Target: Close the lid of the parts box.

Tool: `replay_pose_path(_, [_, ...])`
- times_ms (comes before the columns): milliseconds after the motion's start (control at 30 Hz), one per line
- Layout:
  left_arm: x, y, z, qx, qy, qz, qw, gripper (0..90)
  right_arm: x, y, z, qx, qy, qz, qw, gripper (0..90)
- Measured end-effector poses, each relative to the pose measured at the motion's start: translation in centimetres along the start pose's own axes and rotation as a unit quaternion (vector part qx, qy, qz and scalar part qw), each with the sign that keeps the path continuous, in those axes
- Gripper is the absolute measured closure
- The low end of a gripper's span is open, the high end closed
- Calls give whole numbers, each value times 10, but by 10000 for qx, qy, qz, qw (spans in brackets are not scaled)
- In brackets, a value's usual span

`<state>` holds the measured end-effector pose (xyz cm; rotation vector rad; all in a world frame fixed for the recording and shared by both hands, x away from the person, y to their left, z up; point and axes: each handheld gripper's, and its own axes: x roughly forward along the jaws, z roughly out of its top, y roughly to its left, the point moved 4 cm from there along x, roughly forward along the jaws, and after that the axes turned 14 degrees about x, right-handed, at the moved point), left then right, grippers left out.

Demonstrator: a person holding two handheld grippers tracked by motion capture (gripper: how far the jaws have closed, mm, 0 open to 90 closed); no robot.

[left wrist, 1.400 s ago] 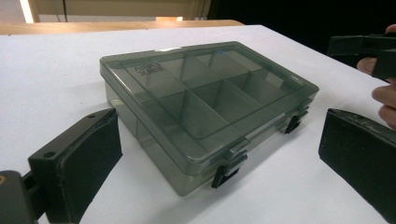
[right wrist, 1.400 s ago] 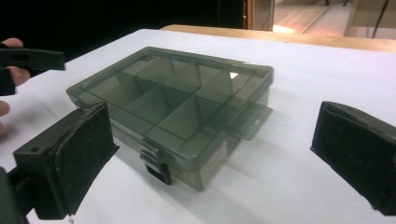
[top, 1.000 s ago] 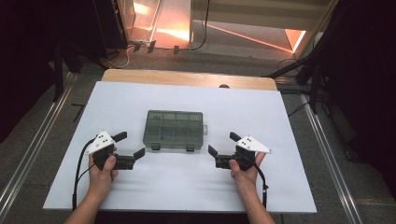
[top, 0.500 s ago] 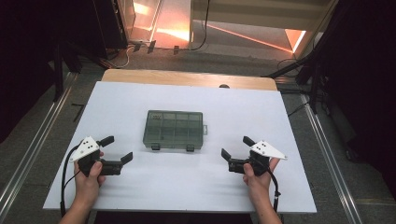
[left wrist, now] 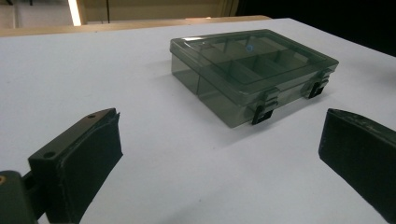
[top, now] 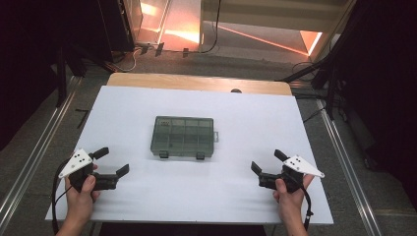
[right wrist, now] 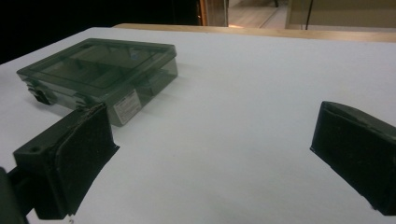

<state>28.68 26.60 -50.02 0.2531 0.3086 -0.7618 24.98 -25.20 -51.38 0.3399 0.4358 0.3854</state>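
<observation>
Two grippers, the left gripper [top: 112,162] and the right gripper [top: 266,162], stood wide open and empty over the white table [top: 236,196], while the closed plastic box [top: 183,136] lay centered between them in a dark room.

1. Compartment box [top: 184,137]: translucent grey-green, lid closed, two latches on the near edge, lying flat at the centre of the white table [top: 246,118].
2. Left gripper [top: 112,162]: held in a hand near the table's near-left corner, jaws spread, well apart from the box.
3. Right gripper [top: 268,161]: held near the near-right corner, jaws spread, well apart from the box.
</observation>
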Motion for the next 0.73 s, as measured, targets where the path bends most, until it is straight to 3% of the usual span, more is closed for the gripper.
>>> replay_pose_path(400, [-18, 3, -10, 39, 96, 127, 9999, 0, -34, -31, -10, 42, 65, -369, 9993, 0])
replay_pose_path(733, [-16, 4, -10, 26, 128, 164, 9998, 0, -37, -38, -10, 122, 49, -417, 9990, 0])
